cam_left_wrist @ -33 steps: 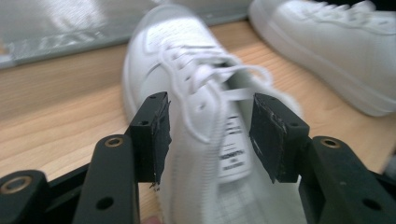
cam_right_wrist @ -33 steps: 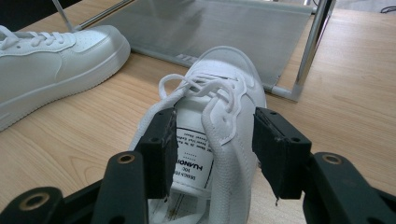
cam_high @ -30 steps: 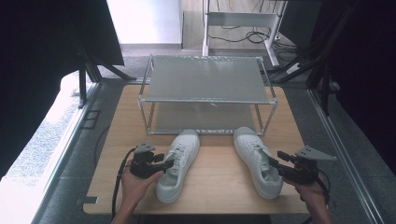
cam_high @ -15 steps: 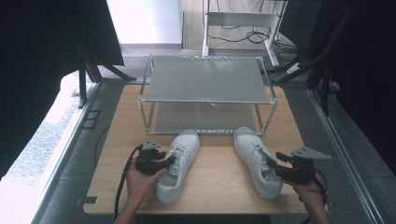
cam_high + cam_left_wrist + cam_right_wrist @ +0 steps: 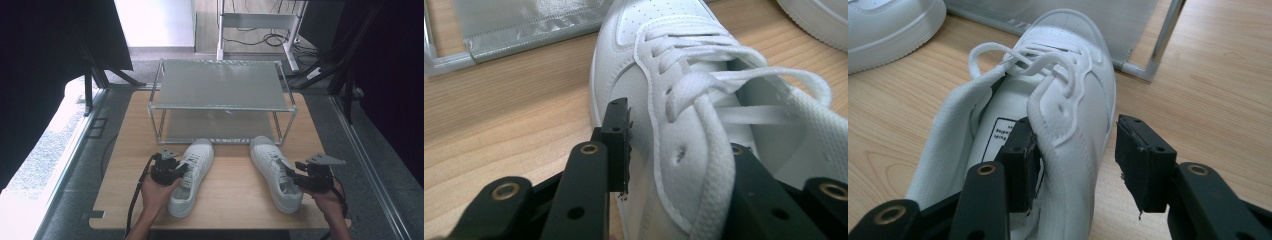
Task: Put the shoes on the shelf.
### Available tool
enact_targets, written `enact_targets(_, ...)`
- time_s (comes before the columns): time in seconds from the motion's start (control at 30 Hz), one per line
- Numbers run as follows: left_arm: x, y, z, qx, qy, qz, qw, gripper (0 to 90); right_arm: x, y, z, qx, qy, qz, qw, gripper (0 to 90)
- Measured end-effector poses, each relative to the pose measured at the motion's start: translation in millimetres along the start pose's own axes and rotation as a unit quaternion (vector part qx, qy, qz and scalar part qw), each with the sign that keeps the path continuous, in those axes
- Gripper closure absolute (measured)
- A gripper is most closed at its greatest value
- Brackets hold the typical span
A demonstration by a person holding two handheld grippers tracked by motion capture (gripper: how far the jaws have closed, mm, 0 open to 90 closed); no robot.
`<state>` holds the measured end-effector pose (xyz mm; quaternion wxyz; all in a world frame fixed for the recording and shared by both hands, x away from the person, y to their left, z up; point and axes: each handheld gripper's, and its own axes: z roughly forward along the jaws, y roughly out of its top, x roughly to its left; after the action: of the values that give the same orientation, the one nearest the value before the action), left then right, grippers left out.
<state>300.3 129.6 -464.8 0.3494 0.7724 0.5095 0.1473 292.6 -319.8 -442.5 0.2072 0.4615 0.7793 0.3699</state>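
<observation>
Two white lace-up sneakers lie on the wooden table, toes pointing at a metal rack. My left gripper (image 5: 183,169) is open, astride the near side wall of the left sneaker (image 5: 194,170). In the left gripper view, one jaw stands just outside the leather of the left sneaker (image 5: 664,60) and the other is inside the opening. My right gripper (image 5: 293,178) is open too. It straddles the side wall of the right sneaker (image 5: 274,170), one jaw inside over the insole label and the other outside, with a gap to the right sneaker (image 5: 1068,60).
A two-tier metal shoe rack (image 5: 220,85) stands at the back of the table (image 5: 235,200), with silvery mesh shelves. One rack leg (image 5: 1168,30) rises close beyond the right sneaker's toe. Cables and a desk frame lie on the floor behind. Dark panels flank both sides.
Both grippers have slid inward onto their sneakers, the left one to the right and the right one to the left. The sneakers have stayed where they were.
</observation>
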Motion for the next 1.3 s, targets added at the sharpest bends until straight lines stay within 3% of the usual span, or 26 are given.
enact_targets(0.17, -0.4, 2.1, 3.0, 0.003, 0.006, 0.004, 1.0, 70.0, 1.8, 3.1, 12.7, 0.023, -0.006, -0.015, 0.9996, 53.8)
enact_targets(0.2, 0.0, 2.3, 3.3, 0.003, 0.005, 0.004, 1.0, 70.1, 2.6, 3.1, 22.1, 0.038, -0.021, -0.025, 0.9987, 56.7)
enact_targets(0.27, 0.8, 2.5, 4.0, 0.003, 0.003, 0.003, 1.0, 70.1, -0.4, 4.7, 28.1, 0.044, -0.032, -0.018, 0.9984, 57.4)
enact_targets(0.63, -1.2, -0.1, 5.2, -0.005, 0.012, 0.0, 0.9999, 73.4, -0.6, 8.3, 40.9, 0.069, -0.041, -0.008, 0.9967, 69.9)
enact_targets(0.8, 0.8, -0.9, 5.2, -0.009, 0.007, -0.009, 0.9999, 75.1, -0.5, 7.9, 48.1, 0.089, -0.06, -0.006, 0.9942, 75.2)
enact_targets(1.2, -0.5, -2.1, 4.8, -0.016, 0.017, -0.001, 0.9997, 79.7, -4.7, 6.5, 49.9, 0.096, -0.068, 0.017, 0.9929, 84.7)
enact_targets(1.3, 0.1, -2.2, 4.4, -0.02, 0.015, 0.0, 0.9997, 80.6, -8.6, 5.6, 48.6, 0.09, -0.056, 0.029, 0.994, 84.9)
